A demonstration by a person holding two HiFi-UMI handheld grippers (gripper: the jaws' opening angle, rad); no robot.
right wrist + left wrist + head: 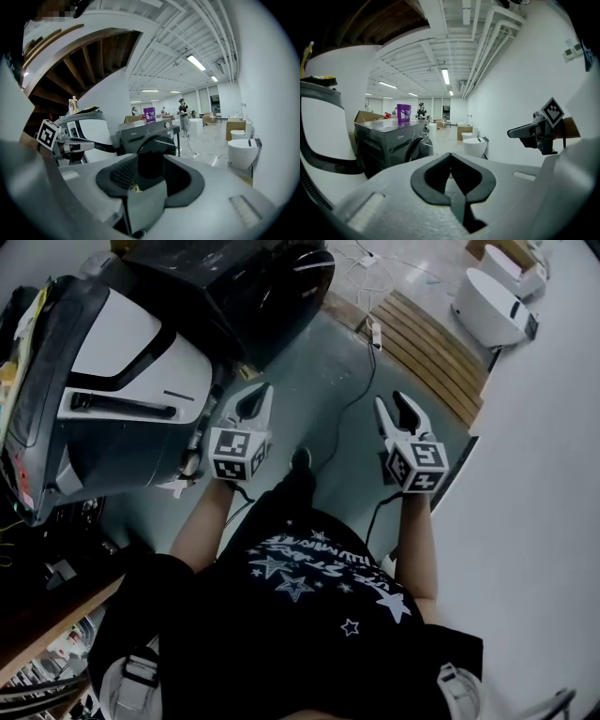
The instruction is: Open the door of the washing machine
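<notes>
A dark front-loading washing machine (246, 282) stands at the top of the head view, its round door (151, 137) facing me and closed. A purple container (149, 114) sits on top of it. The machine also shows at the left of the left gripper view (389, 140). My left gripper (262, 392) is held in the air short of the machine, its jaws together and empty. To its right my right gripper (391, 401) is open with nothing between its fingers. Neither touches the machine.
A white and grey appliance (122, 381) with a bar handle stands close on the left. A cable and power strip (375, 332) lie on the grey floor. A slatted wooden platform (427, 343) and white tubs (492, 307) are at the top right. A person (183, 115) stands far back.
</notes>
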